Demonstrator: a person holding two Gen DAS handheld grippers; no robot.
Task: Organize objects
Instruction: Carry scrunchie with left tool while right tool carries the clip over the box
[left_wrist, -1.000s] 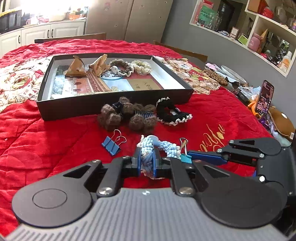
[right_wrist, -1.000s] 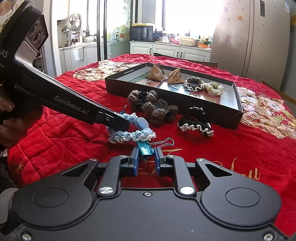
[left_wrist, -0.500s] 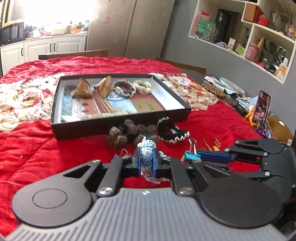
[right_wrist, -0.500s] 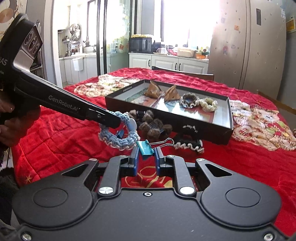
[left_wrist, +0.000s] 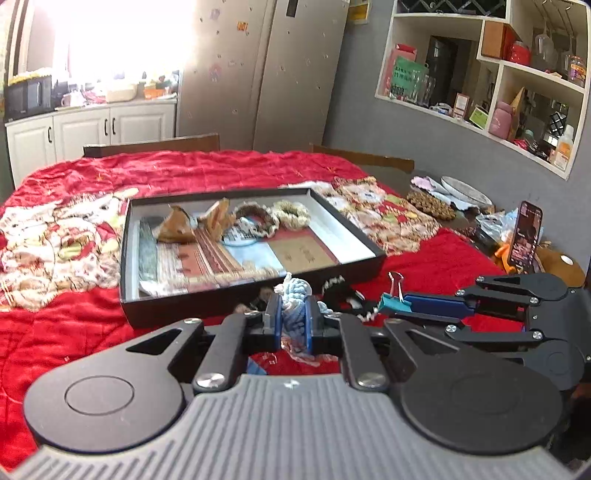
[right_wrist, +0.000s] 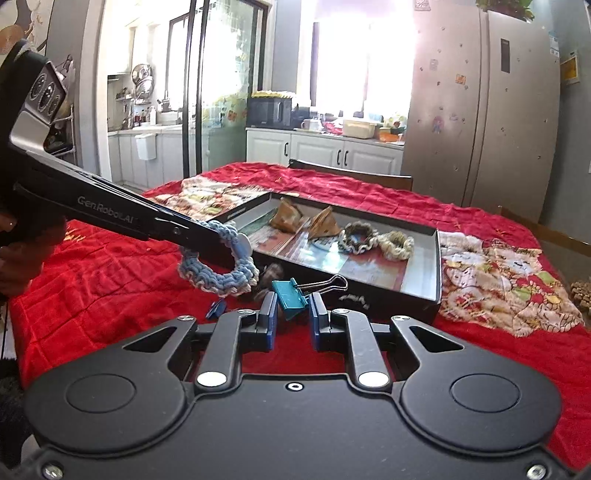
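Both tongs have risen off the red cloth and moved closer to the tray since a second ago, each carrying its load. Left tongs (left_wrist: 292, 322) are clenched on the blue scrunchie (left_wrist: 294, 295), which hangs in the air just short of the tray's (left_wrist: 236, 312) near wall; from the right wrist view the scrunchie (right_wrist: 218, 271) dangles as a loop under the left tongs' tip. Right tongs (right_wrist: 292, 320) grip the teal clip (right_wrist: 290, 297) by its body, wire handles pointing right, also lifted above the table (right_wrist: 110, 273). In the left view that clip (left_wrist: 395, 302) sits at the tip of the right tongs (left_wrist: 400, 304), beside the scrunchie. Two brown claw clips (right_wrist: 306, 223) and two scrunchies, grey (right_wrist: 356, 236) and cream (right_wrist: 397, 243), lie at the tray's far end. A blue clip (right_wrist: 216, 308) lies on the cloth below the loop
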